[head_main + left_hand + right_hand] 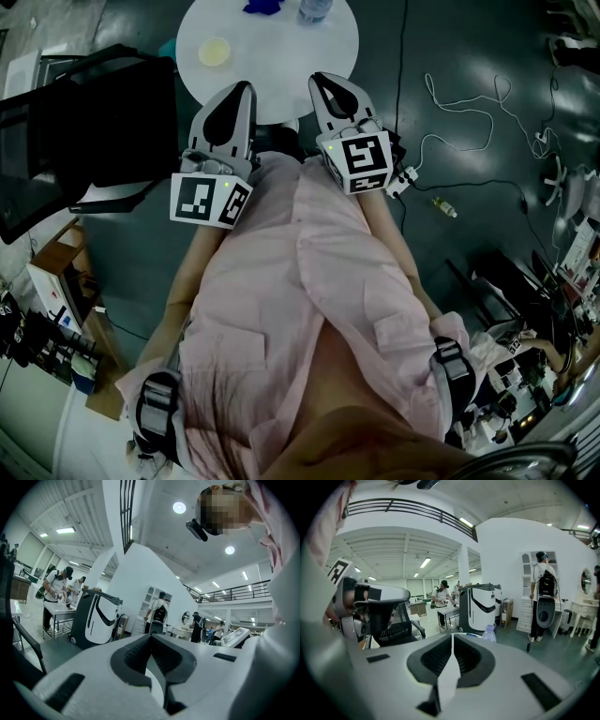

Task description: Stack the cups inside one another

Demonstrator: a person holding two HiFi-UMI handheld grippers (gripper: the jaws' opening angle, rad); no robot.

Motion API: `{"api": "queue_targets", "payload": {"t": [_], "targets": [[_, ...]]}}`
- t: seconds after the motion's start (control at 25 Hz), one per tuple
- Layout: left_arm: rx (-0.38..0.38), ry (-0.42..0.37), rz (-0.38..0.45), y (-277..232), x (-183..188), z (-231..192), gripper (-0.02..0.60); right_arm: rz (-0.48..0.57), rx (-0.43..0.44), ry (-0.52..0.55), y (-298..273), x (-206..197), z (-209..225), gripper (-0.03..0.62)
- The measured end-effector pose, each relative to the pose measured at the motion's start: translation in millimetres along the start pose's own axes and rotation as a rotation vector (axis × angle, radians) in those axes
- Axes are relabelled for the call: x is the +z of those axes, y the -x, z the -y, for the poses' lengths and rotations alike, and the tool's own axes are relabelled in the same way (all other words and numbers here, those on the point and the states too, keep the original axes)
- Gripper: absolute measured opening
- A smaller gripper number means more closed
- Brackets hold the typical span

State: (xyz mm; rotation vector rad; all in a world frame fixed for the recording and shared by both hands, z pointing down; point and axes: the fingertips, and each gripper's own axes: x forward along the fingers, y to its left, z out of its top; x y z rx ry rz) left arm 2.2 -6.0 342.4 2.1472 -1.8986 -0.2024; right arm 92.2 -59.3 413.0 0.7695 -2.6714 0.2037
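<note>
So, biggest first: we've got a black office chair (84,131) off to the left of the left gripper (246,89). A round white table (291,66) sits right ahead of both tools, with their tips over its near edge. We're holding the left gripper's jaws closed together with nothing in them. The right gripper (323,80) is the same deal, pinched together and empty. Further ahead of it stands a water bottle (314,9). The pale yellow cup (214,52) sits open side up on the table, ahead and slightly left of the left gripper, clear of it.
</note>
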Motion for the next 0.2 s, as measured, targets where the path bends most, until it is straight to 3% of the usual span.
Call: {"api": "queue_targets", "payload": {"t": [0.2], "targets": [[0.001,-0.004,0.003,-2.2,-0.6,14.2,0.015,0.004,0.001,0.001,12.0,-1.2,8.0,0.037]]}}
